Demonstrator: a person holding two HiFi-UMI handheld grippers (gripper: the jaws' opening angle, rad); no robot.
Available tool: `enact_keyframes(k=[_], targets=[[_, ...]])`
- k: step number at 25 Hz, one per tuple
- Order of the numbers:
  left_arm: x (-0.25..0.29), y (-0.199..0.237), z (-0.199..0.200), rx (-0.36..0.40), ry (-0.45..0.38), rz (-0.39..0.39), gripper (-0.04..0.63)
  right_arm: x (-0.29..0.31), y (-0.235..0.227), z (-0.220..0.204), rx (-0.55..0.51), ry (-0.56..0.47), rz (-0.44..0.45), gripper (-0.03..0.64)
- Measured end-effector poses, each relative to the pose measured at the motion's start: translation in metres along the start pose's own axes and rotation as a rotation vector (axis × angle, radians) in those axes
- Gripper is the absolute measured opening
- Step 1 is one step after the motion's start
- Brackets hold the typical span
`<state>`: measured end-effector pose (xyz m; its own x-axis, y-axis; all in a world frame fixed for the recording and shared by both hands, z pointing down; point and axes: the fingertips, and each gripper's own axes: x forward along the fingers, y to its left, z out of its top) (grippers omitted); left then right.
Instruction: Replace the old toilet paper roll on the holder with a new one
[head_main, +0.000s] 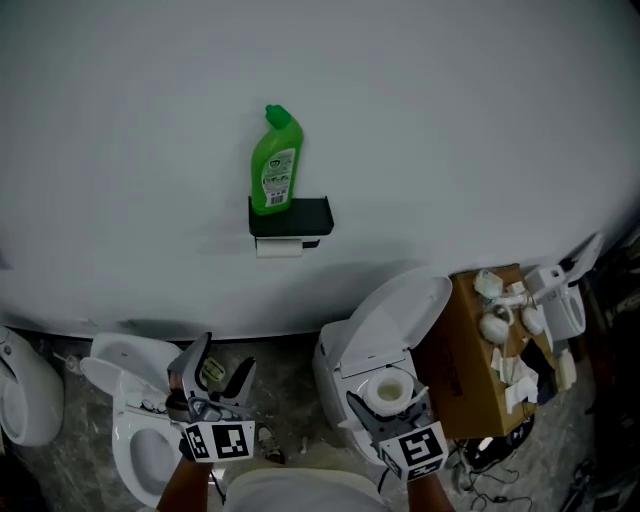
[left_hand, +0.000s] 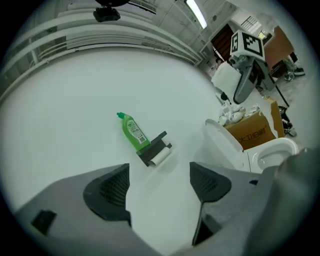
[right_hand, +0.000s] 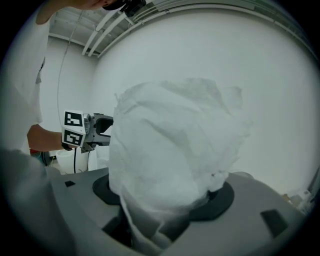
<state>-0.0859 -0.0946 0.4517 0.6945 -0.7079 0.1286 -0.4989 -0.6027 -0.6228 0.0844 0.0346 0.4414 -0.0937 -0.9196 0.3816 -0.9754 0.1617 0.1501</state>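
Stood well back from the far wall, both tongs near. Left tongs (left_hand: 160, 186) spread wide with nothing between, aimed at the holder (head_main: 291, 216) on the wall. Right tongs (head_main: 392, 402) closed on the new roll (right_hand: 172, 145), soft and rumpled, with loose tissue hanging at its near side. Old roll (head_main: 279, 248) not yet removed, hanging just under the holder. Green bottle (head_main: 275, 163) upright on the holder's top shelf, right above it.

Probably next: reaching in with the empty left tongs for the old roll, keeping the new one ready on the right.

Risks from here:
- Knocking the bottle off, by coming in too high or by lifting the old roll against the shelf. Tall on a narrow ledge, so likely easy to tip.
- Crushing or tearing the old roll instead of freeing it, by pinching soft paper rather than the core.
- Losing the new roll through a weak hold on squashy paper. With an open toilet (head_main: 340, 365) near and below, a drop could well mean a wet, ruined roll.
- Snagging or unwinding the loose tissue on the way to the holder.
- Bumping the box (head_main: 480, 370) on the right with a wide swing.
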Motion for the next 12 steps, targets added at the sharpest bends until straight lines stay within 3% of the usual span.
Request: enact_keyframes(k=[7, 12], targets=[[0.089, -0.002, 0.001, 0.113, 0.007, -0.052, 0.359, 0.018, -0.034, -0.010, 0.037, 0.058, -0.051, 0.336], [0.139, -0.001, 0.006, 0.220, 0.038, -0.038, 0.359, 0.049, -0.061, -0.004, 0.035, 0.021, -0.011, 0.336]])
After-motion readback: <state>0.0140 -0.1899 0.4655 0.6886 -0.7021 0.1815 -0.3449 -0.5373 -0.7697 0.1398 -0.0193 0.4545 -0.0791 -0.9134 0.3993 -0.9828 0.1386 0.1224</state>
